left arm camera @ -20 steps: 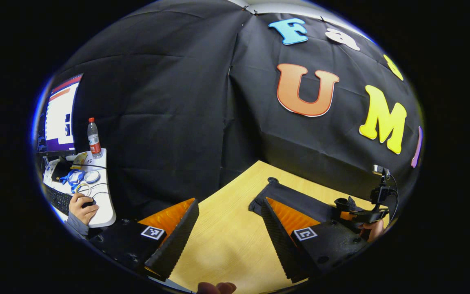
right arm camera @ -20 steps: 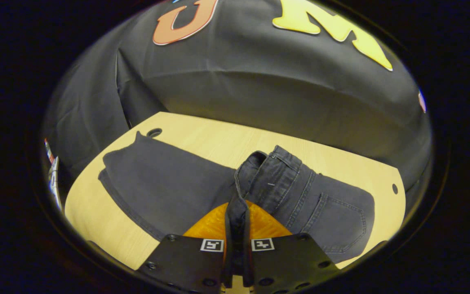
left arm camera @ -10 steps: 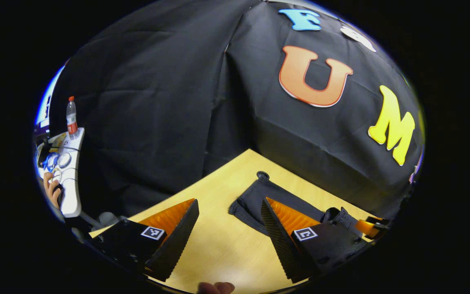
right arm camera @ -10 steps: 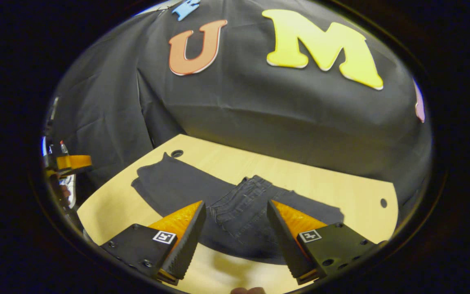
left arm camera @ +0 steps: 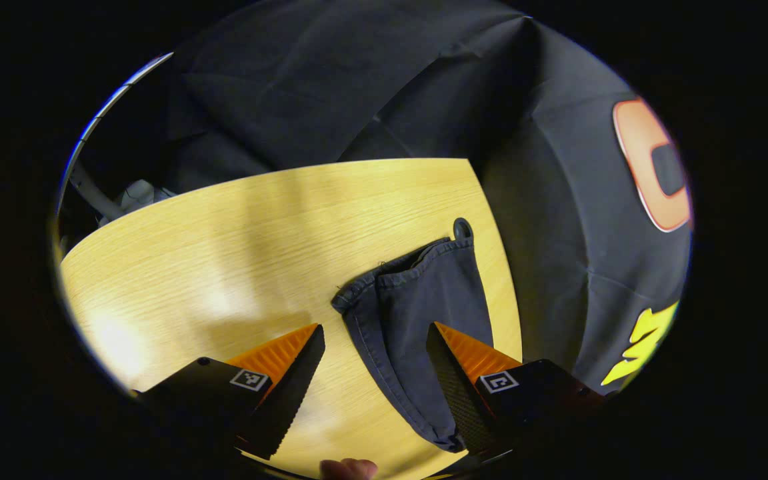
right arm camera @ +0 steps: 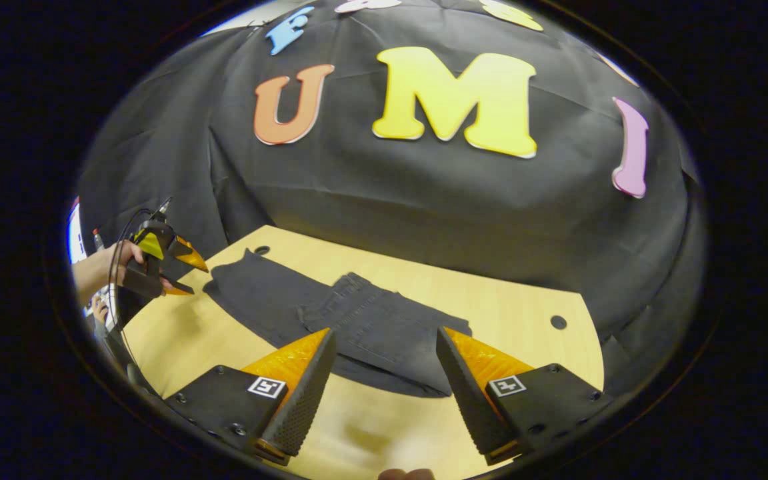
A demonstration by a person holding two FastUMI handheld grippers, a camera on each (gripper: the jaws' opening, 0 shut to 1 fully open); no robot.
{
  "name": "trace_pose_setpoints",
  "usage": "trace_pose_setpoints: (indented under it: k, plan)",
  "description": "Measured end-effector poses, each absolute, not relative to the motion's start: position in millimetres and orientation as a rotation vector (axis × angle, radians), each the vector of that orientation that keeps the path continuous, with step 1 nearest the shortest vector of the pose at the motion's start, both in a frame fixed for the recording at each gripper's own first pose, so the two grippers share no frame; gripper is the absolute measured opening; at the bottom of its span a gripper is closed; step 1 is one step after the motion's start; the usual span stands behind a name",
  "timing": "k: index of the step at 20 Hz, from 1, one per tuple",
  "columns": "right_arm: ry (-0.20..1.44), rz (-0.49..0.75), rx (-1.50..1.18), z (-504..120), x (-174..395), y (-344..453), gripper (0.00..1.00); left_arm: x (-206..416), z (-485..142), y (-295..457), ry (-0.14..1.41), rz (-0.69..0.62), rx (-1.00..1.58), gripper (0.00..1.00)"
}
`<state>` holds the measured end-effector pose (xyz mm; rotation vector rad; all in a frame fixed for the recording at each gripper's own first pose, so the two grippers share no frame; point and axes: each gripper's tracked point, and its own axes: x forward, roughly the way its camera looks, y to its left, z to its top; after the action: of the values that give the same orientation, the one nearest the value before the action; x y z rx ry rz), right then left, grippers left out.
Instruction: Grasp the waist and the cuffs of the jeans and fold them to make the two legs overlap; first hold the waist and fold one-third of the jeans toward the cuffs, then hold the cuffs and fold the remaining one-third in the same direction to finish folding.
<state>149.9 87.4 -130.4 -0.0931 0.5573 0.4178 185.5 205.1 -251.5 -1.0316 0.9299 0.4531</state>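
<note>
Your tabletop (right arm camera: 504, 300) carries the jeans (right arm camera: 357, 327), waist folded over the legs. Your right gripper (right arm camera: 384, 387) hovers with jaws open and empty. Your left gripper (left arm camera: 374, 373), jaws open, hangs above the cuffs (left arm camera: 417, 267), its right finger hiding part of the leg.

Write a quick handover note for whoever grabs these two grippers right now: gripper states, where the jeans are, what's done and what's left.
Left gripper: open, holding nothing, above the cuffs at the table's far corner.
Right gripper: open, holding nothing, above the folded waist.
Jeans: flat on the table, legs overlapped, waist third laid over the middle.
Done: legs overlapped, waist fold.
Left: grip the cuffs and fold that last third over the rest.
</note>
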Motion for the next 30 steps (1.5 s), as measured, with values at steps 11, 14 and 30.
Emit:
trace_pose_setpoints:
  k: [11,14,30]
  plan:
    - [0.665,0.361,-0.039,-155,166,43,0.94,229,-279,204,1.05,0.576,-1.007,0.99]
    - [0.691,0.357,-0.024,-157,174,39,0.95,231,-287,206,1.099,0.607,-0.924,0.99]
    - [0.71,0.144,0.091,-176,137,-68,0.96,239,-223,190,0.748,0.449,-0.794,0.11]
